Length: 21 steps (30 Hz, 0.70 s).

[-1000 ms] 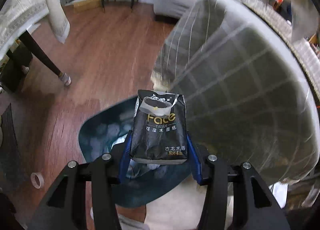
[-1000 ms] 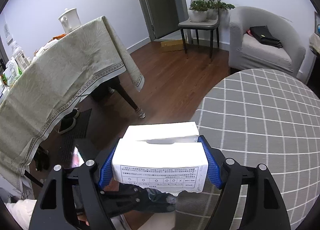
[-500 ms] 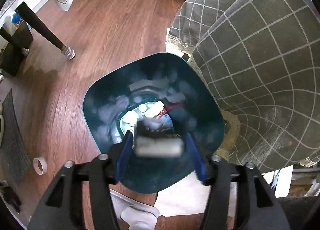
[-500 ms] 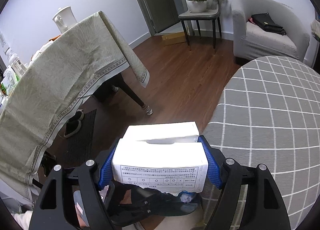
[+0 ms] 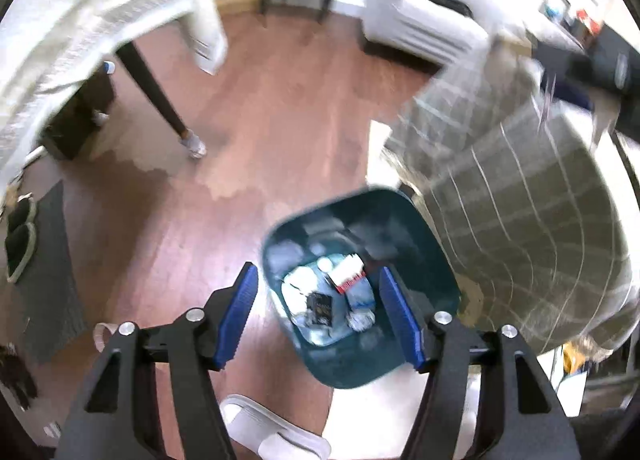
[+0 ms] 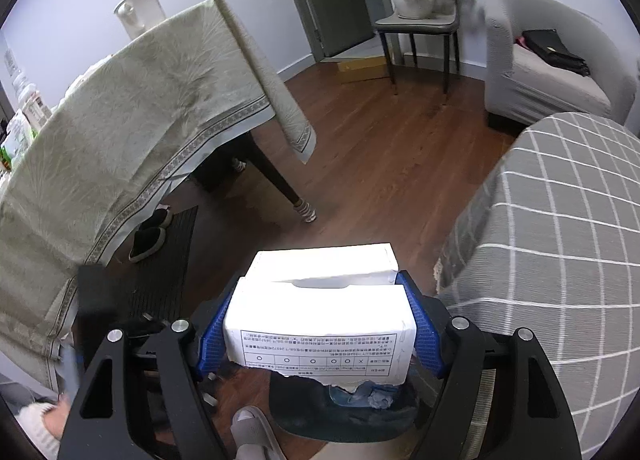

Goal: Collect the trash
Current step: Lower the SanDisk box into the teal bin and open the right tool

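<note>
In the left wrist view a dark teal trash bin point(image 5: 420, 260) stands on the wood floor beside a round table. My left gripper point(image 5: 320, 316) is open and empty above the bin. The black tissue pack point(image 5: 320, 306) lies inside it among other trash. In the right wrist view my right gripper point(image 6: 320, 324) is shut on a torn white cardboard box point(image 6: 320, 316) and holds it above the same bin point(image 6: 304, 412).
A round table with a grey checked cloth point(image 6: 560, 260) is at the right. A table with a beige cloth point(image 6: 120, 131) is at the left, with slippers point(image 6: 150, 234) on a dark mat under it. An armchair point(image 6: 548, 75) and a chair with plants point(image 6: 420, 7) stand far back.
My left gripper opened and dropped the black tissue pack into the bin, then pulled up and away. My right gripper kept the white box and drifted over the bin.
</note>
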Each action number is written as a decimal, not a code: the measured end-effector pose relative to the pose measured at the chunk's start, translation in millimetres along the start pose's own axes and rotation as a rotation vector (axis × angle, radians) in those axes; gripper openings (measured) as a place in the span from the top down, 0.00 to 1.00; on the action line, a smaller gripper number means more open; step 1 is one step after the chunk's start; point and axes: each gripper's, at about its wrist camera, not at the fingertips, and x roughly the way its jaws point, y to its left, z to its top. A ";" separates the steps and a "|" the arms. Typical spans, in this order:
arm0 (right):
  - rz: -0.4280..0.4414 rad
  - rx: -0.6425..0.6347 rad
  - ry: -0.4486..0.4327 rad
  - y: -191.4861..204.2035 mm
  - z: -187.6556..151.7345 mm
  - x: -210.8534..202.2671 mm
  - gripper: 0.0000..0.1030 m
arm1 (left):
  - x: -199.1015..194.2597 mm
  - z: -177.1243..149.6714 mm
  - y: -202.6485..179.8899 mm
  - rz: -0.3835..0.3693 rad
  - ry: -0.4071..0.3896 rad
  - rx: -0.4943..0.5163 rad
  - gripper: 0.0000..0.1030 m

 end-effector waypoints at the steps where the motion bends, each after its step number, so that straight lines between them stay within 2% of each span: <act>1: 0.002 -0.004 0.007 1.2 -1.5 3.5 0.26 | -7.0 3.1 5.9 0.005 -0.016 -0.019 0.40; 10: 0.014 -0.062 0.118 7.0 -26.6 43.8 0.26 | -60.9 23.1 32.5 -0.028 -0.142 -0.137 0.50; 15: 0.015 -0.078 0.174 9.4 -40.2 64.8 0.26 | -70.3 27.2 27.8 -0.041 -0.169 -0.151 0.58; 17: 0.007 -0.090 0.203 9.8 -45.7 75.4 0.26 | -70.4 30.5 26.5 -0.045 -0.170 -0.161 0.64; 21: -0.025 -0.118 0.264 9.1 -60.0 94.8 0.26 | -73.9 35.7 17.3 -0.050 -0.196 -0.168 0.64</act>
